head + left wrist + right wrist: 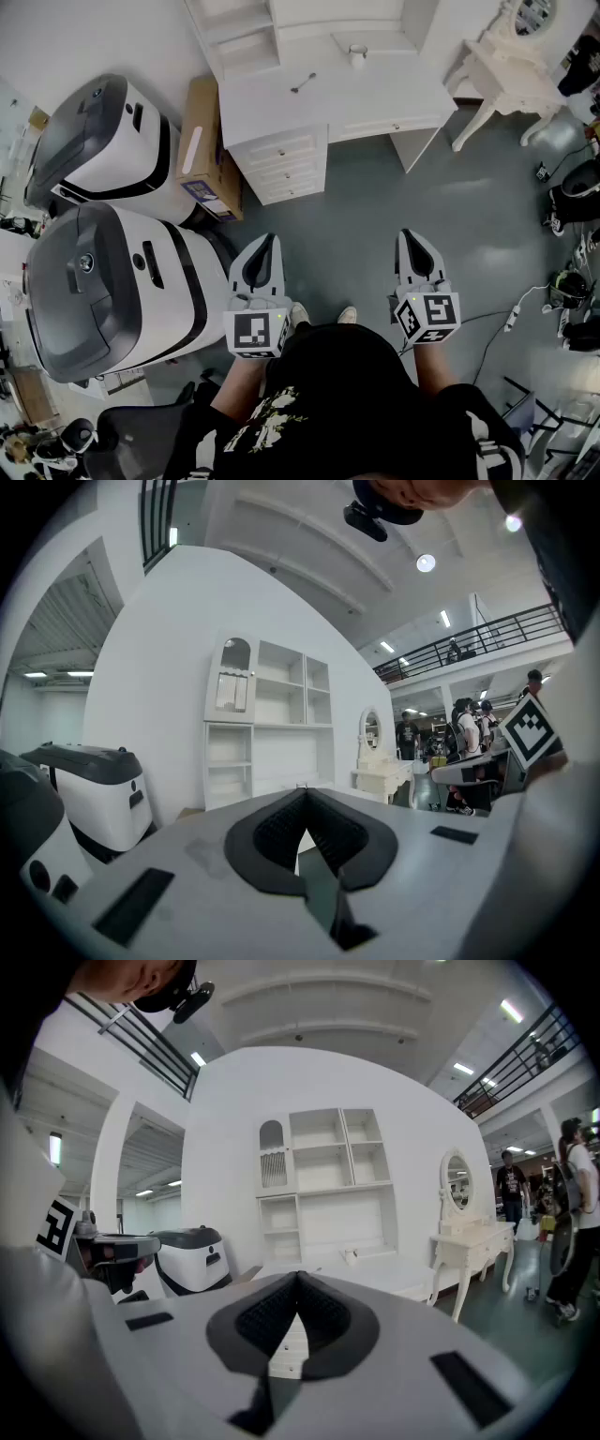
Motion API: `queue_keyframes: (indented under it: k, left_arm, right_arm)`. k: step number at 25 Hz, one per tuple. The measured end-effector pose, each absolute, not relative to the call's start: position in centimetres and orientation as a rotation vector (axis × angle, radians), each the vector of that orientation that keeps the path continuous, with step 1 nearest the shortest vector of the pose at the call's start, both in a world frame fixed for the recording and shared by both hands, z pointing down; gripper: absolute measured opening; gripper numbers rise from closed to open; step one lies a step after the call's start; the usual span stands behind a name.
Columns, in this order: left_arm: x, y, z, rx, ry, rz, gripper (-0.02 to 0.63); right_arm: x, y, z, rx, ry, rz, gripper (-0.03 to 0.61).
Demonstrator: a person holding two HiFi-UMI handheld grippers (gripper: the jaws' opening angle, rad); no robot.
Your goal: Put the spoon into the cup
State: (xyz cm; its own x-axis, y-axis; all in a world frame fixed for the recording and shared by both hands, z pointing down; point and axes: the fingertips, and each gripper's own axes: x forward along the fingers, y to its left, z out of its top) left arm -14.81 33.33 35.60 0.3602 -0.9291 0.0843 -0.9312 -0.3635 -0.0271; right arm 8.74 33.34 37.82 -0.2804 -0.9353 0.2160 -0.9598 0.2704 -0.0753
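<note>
A white desk (375,94) stands ahead across the grey floor. On it a metal spoon (303,83) lies left of the middle, and a small white cup (357,54) stands further back to its right. The cup (350,1256) also shows small in the right gripper view, far beyond the jaws. My left gripper (269,240) and right gripper (409,236) are held side by side over the floor, well short of the desk. Both are shut with nothing between the jaws, as the left gripper (303,795) and right gripper (298,1277) show in their own views.
Two large white-and-grey machines (103,141) (103,281) stand at the left, with a cardboard box (202,150) against the desk's drawer unit (281,164). A white dressing table (506,66) is at the far right. Cables and a power strip (514,319) lie on the floor.
</note>
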Motion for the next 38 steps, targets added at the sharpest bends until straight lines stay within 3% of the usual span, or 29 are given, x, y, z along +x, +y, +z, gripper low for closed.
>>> queue_keyframes:
  k: [38]
  left_arm:
    - [-10.1, 35.1, 37.4, 2.487, -1.783, 0.186, 0.002]
  right_arm:
    - [13.1, 34.1, 40.8, 1.738, -2.441, 0.419, 0.061]
